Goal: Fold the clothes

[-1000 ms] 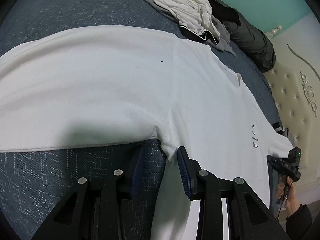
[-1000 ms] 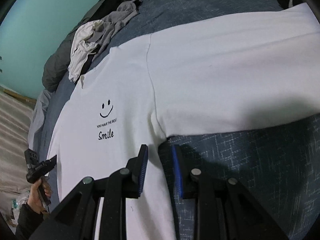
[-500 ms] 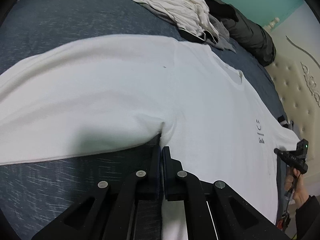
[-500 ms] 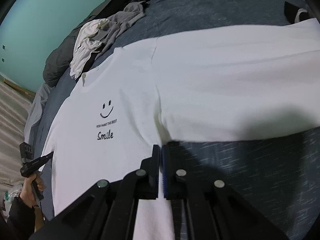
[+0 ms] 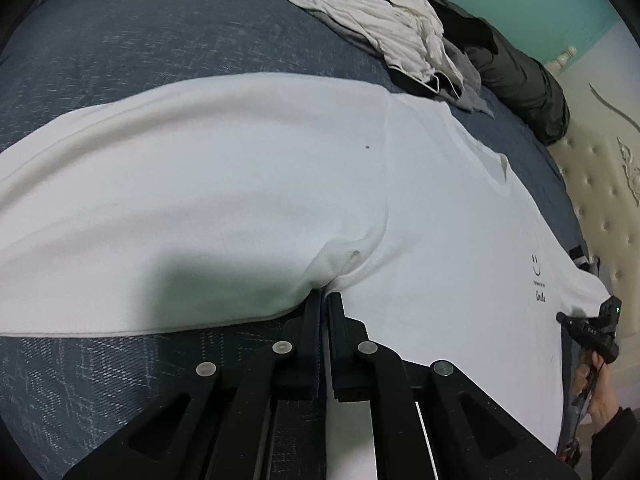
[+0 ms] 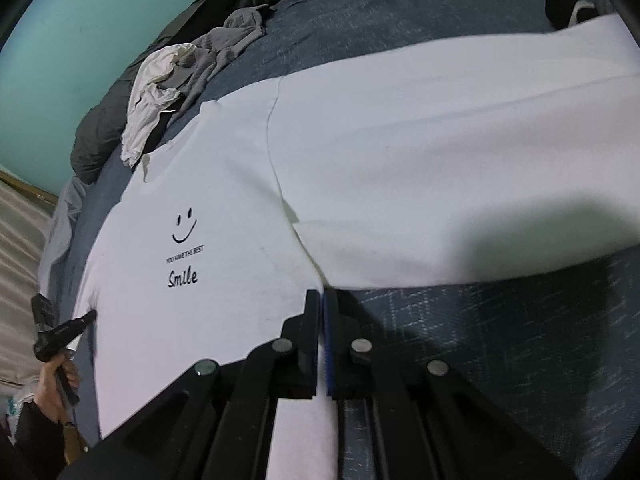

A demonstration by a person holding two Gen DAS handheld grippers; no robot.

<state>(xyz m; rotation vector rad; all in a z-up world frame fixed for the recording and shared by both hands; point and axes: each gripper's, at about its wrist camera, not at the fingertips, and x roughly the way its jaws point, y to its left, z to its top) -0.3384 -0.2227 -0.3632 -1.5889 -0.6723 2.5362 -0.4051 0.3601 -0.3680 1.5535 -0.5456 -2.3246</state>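
White sweatshirt [image 5: 440,216] lies spread flat, front up, across the middle of the blue bedspread [image 5: 160,32], sleeves out to both sides. Print "Smile" [image 6: 183,278] with a smiley above it faces up on the chest. My left gripper [image 5: 325,300] is pressed closed right at one armpit, fabric bunched and puckered at its tips; looks pinched, a bit lifted there. My right gripper [image 6: 322,298] is closed at the other armpit, fingers together on the sweatshirt's edge where sleeve meets body. Each gripper shows small in the other view, handle in a hand [image 6: 52,380] at the bed's side. Pile of clothes [image 5: 384,24], white and grey, sits toward the far edge of the bed, apart from the sweatshirt, with a dark quilt [image 5: 520,84] behind it. Tufted headboard [image 5: 600,208] at the right in the left view.
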